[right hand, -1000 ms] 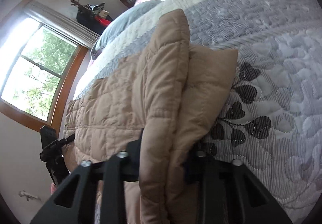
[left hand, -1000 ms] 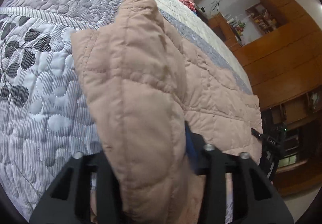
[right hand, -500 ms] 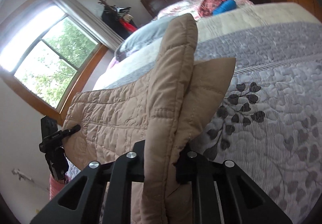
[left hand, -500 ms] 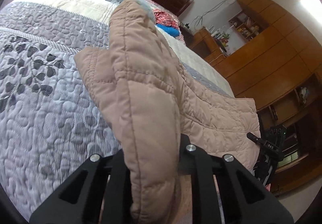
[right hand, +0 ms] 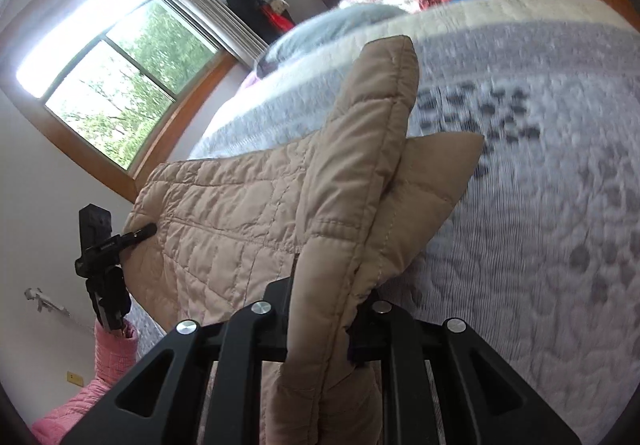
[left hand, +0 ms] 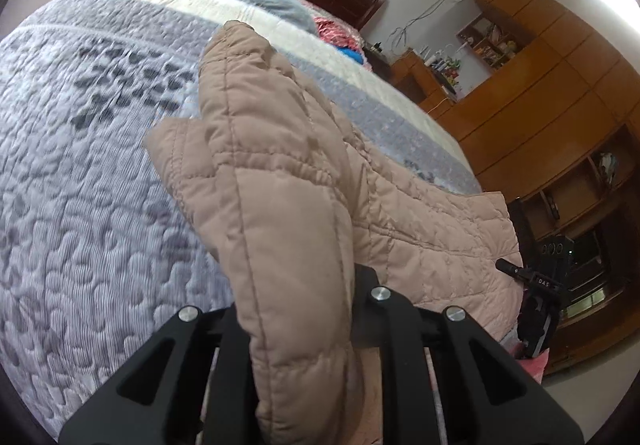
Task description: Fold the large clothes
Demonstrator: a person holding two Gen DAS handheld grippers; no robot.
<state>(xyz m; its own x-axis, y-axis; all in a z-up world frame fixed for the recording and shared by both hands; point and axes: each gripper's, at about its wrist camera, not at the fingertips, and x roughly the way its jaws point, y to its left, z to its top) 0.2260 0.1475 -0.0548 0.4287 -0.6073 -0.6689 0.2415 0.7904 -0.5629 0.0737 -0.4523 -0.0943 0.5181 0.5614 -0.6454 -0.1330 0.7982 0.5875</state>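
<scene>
Both grippers have risen and swung up the bed [left hand: 100, 205], left gripper [left hand: 304, 321] and right gripper [right hand: 320, 325] each clenched on an edge of the tan quilted jacket [left hand: 280, 165], carrying it, so a fold seems underway.

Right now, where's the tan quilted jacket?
The jacket is lifted over the grey quilted bedspread near the bed's foot, one edge clamped in the left gripper, the other in the right gripper.
</scene>
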